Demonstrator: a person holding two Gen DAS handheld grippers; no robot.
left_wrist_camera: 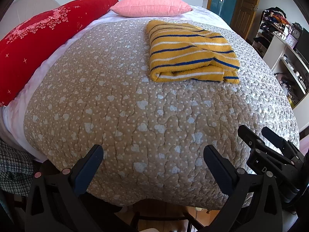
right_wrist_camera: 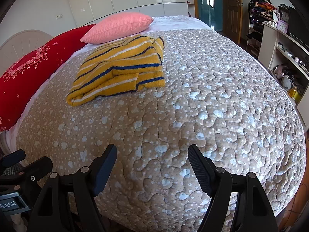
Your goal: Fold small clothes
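A yellow sweater with blue and white stripes (left_wrist_camera: 191,53) lies folded in a thick rectangle on the beige quilted bedspread (left_wrist_camera: 119,116), toward the far side. It also shows in the right wrist view (right_wrist_camera: 119,69), at the upper left. My left gripper (left_wrist_camera: 153,154) is open and empty, held over the near edge of the bed, well short of the sweater. My right gripper (right_wrist_camera: 152,154) is open and empty too, also over the near edge. The right gripper's body shows in the left wrist view (left_wrist_camera: 270,150), and the left gripper's body shows in the right wrist view (right_wrist_camera: 19,174).
A red floral pillow (left_wrist_camera: 38,44) and a pink pillow (left_wrist_camera: 150,4) lie at the head of the bed. A white shelf unit (right_wrist_camera: 285,58) with clutter stands at the right, with a clothes rack (right_wrist_camera: 260,5) and wooden door (right_wrist_camera: 231,5) behind. A checked cloth (left_wrist_camera: 13,170) sits at the near left.
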